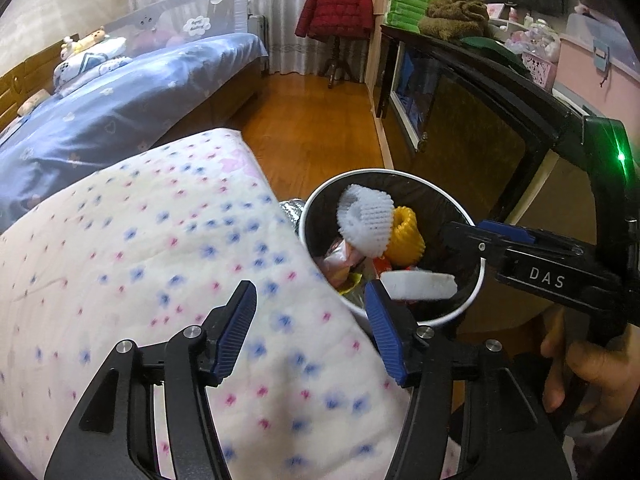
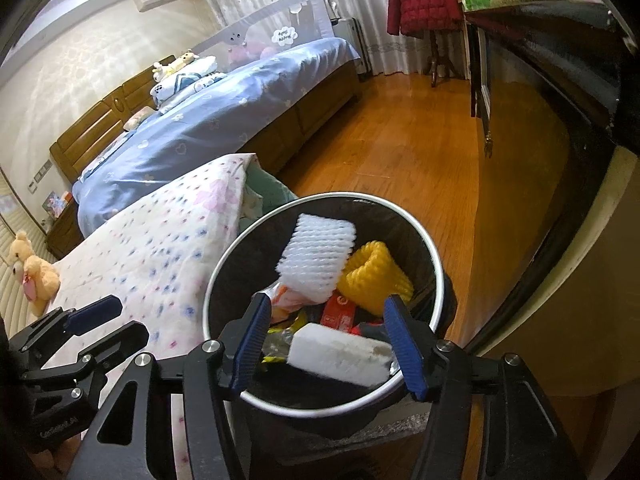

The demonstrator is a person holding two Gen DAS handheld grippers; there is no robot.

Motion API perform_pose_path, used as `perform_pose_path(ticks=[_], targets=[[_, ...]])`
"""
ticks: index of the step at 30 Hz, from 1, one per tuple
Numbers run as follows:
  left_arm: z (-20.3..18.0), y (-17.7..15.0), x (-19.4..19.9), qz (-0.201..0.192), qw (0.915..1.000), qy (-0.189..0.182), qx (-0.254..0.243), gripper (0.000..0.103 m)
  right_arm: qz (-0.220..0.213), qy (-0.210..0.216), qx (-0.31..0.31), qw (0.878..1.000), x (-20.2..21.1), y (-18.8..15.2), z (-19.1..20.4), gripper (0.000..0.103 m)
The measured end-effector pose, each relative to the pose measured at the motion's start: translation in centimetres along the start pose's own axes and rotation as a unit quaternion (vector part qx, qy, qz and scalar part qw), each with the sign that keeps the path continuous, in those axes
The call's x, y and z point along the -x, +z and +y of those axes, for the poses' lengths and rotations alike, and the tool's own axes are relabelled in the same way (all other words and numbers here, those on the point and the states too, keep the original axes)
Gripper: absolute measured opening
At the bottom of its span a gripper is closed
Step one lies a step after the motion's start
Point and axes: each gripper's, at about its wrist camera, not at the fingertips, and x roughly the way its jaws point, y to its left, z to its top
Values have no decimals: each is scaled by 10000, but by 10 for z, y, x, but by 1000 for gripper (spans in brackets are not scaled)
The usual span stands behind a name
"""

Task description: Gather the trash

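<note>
Trash fills a round bin (image 2: 434,258) with a pale rim and a dark liner, standing on the wood floor (image 2: 420,152) just beside a floral quilt (image 1: 132,240). Inside lie a white foam net (image 2: 320,256), a yellow foam net (image 2: 370,276) next to it, a white foam block (image 2: 340,356) nearest the cameras, and red and orange wrappers (image 2: 340,314) underneath.

The right hand-held gripper (image 2: 330,344) hangs over the near side of the bin, pointing down into it. Its blue pads (image 2: 404,344) stand moderately apart and nothing is pressed between them; the foam block shows in the gap below, but whether it touches a pad I cannot tell. In the left wrist view this same tool reaches in from the right over the bin rim, with fingers of the person's hand (image 1: 580,364) wrapped around its handle.

The left hand-held gripper (image 1: 312,328) hovers over the edge of the quilt, just beside the bin, its right pad overlapping the rim in that view. Its jaws are also moderately apart and hold nothing.

Beyond the quilt is a bed (image 2: 240,104) with a blue cover, pillows and soft toys. A red jacket (image 1: 336,4) hangs on a stand near the curtains, and a dark cabinet (image 1: 472,120) runs along the right.
</note>
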Motion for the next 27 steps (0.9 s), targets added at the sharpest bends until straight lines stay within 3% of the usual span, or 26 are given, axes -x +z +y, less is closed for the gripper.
perform_pose_path(ticks=[6, 9, 13, 16, 20, 24, 27], targets=[[13, -16, 18, -85, 9996, -11, 252, 58, -62, 59, -17, 10000, 11, -11, 10, 62], [20, -26, 31, -191, 9991, 9, 367, 60, -146, 84, -24, 9999, 18, -16, 14, 75], [31, -44, 52, -386, 9980, 126, 487, 66, -352, 168, -69, 9992, 34, -28, 25, 77], [41, -60, 69, -545, 9963, 250, 618, 71, -479, 221, -159, 9985, 43, -41, 34, 85], [56, -83, 95, -871, 9913, 613, 775, 87, -640, 295, -217, 9973, 54, -59, 52, 87], [65, -94, 124, -1251, 9840, 937, 856, 94, -752, 373, 20, 9965, 64, -68, 77, 87], [69, -95, 150, -1575, 9757, 1269, 848, 101, -1074, 337, 314, 9931, 84, -66, 100, 87]])
